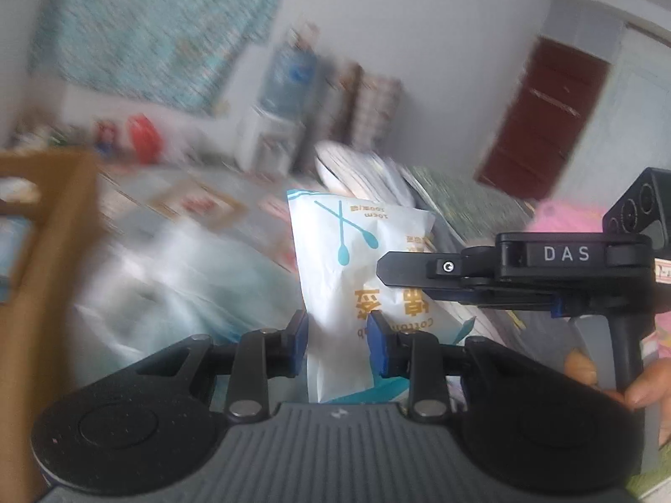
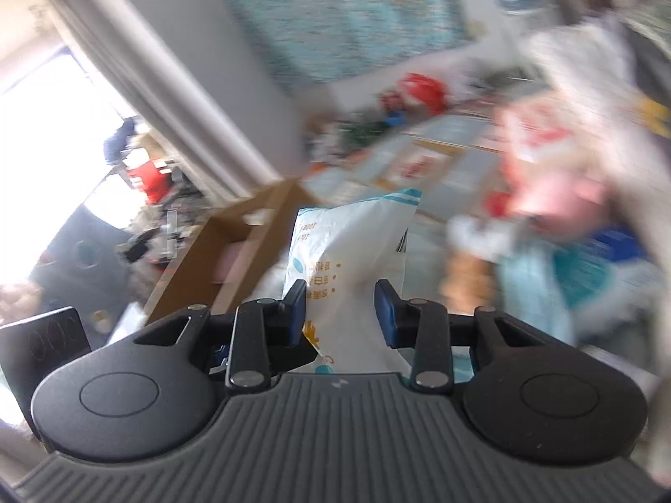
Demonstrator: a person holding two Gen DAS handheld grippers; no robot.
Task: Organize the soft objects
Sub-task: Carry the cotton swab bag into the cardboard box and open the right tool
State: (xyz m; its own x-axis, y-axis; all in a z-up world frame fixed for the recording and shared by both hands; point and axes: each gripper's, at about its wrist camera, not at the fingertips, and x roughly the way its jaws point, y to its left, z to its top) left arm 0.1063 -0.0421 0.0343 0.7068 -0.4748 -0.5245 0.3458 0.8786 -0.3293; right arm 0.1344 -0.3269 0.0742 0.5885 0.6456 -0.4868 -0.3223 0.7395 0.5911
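A brown box (image 1: 46,260) stood open off to the left of both grippers, its wall blurred in the left wrist view and seen again as a brown frame (image 2: 235,247) in the right wrist view. A heap of pale soft packets (image 1: 167,276) lay blurred between the box and the tools. The white and blue bag (image 1: 356,276) stood up on end, its long axis pointing away from the cameras, with its lower end caught in both tools. The left gripper (image 1: 337,341) was nearly closed, its blue pads pinching the bag's lower edge. The right gripper (image 2: 339,314), reaching in from the right, was a little wider, closed on the same bag (image 2: 352,268). By my judgement the box lay nearer the left hand.
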